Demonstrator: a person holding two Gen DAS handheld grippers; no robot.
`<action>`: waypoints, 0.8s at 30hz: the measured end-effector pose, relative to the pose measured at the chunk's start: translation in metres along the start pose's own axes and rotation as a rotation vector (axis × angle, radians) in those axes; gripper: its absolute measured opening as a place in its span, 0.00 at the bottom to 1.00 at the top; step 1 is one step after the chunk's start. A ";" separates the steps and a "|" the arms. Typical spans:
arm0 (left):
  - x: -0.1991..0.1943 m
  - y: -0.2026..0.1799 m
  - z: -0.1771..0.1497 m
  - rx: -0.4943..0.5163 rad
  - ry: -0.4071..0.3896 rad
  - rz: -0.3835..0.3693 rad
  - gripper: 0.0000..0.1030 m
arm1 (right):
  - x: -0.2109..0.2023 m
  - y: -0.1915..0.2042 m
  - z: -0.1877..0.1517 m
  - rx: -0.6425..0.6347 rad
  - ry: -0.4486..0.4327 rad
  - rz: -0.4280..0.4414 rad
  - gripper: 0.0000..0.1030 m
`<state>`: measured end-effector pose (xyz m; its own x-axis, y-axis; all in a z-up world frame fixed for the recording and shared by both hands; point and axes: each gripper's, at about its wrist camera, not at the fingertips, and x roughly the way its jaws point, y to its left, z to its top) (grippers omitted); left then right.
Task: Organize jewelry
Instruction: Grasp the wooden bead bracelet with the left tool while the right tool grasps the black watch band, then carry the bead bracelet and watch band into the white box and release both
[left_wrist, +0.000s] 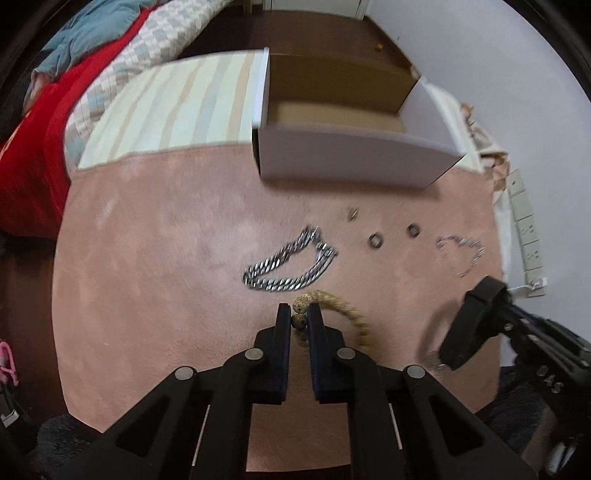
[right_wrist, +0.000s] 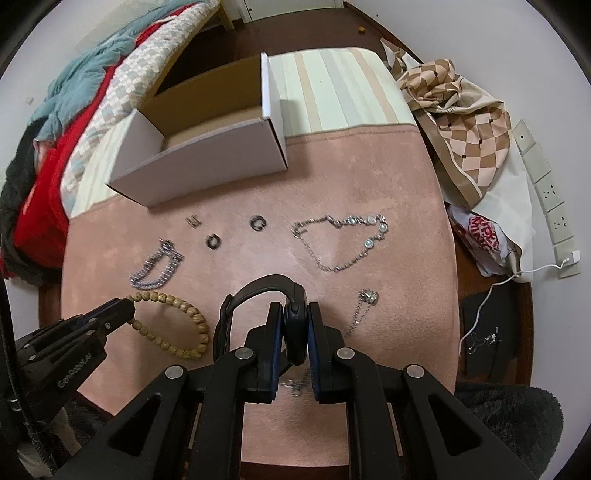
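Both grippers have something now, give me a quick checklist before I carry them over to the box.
1. Left gripper shut on the wooden bead bracelet: ok.
2. Right gripper shut on the black band: ok.
3. White box open, flap up: ok.
4. Box interior free of jewelry: ok as far as the floor shows.
5. Black band clear of the small chain under it: cannot tell.
6. Bracelet fully lifted off the pink mat: cannot tell.

Right claw (right_wrist: 295, 325) pinches a black band (right_wrist: 258, 286) — beaded bracelet (right_wrist: 177, 325) beside it.
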<state>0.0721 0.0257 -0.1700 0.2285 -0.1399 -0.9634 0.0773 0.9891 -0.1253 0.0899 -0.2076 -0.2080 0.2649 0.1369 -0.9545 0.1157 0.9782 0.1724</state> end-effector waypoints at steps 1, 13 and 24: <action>-0.010 0.002 0.002 0.000 -0.014 -0.013 0.06 | -0.005 0.001 0.002 0.001 -0.006 0.010 0.13; -0.037 -0.022 0.107 0.013 -0.192 -0.082 0.06 | -0.045 0.013 0.073 -0.005 -0.125 0.089 0.13; -0.004 -0.018 0.193 -0.015 -0.178 -0.127 0.06 | -0.007 0.041 0.169 -0.085 -0.103 0.067 0.13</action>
<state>0.2573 -0.0003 -0.1184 0.3858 -0.2681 -0.8828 0.1024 0.9634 -0.2478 0.2542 -0.1944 -0.1530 0.3668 0.1896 -0.9108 0.0139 0.9778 0.2091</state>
